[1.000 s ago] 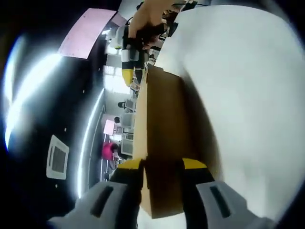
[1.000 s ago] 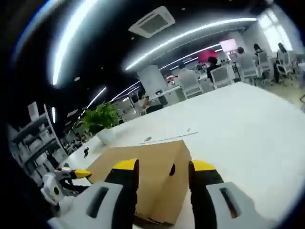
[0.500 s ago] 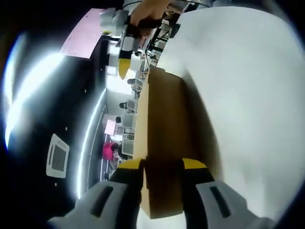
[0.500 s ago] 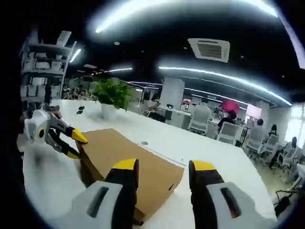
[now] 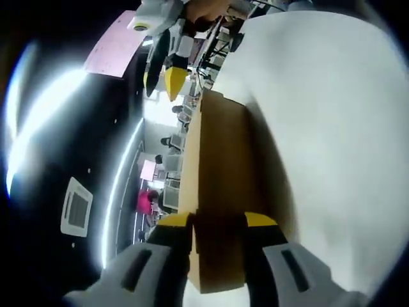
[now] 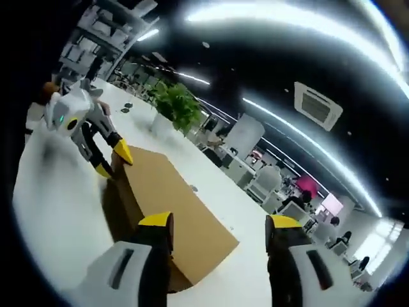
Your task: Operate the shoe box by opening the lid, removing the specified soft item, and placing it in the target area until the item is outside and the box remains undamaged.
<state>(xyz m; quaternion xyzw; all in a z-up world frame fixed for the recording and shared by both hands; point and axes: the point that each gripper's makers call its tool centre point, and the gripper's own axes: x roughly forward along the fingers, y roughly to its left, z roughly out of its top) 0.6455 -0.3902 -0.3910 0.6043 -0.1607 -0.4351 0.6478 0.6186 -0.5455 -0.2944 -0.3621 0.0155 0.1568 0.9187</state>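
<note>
While the white bench (image 6: 57,211) spreads wide under everything, the brown cardboard shoe box (image 6: 169,208) lies on it with its lid down and flat. In the left gripper view the same box (image 5: 220,185) runs lengthwise away from the camera, and the left tongs (image 5: 218,224) straddle its near end, yellow tips set to either side of the cardboard; whether they press on it I cannot tell. In the right gripper view those left tongs (image 6: 114,160) appear at the far end of the box, tips at its top edge. The right tongs (image 6: 220,224) hang above the near part of the box, spread apart with nothing between them. In the left gripper view the right tongs (image 5: 167,78) hover beyond the far end of the box, off the cardboard. A potted green plant (image 6: 172,105) stands on the bench behind the box.
</note>
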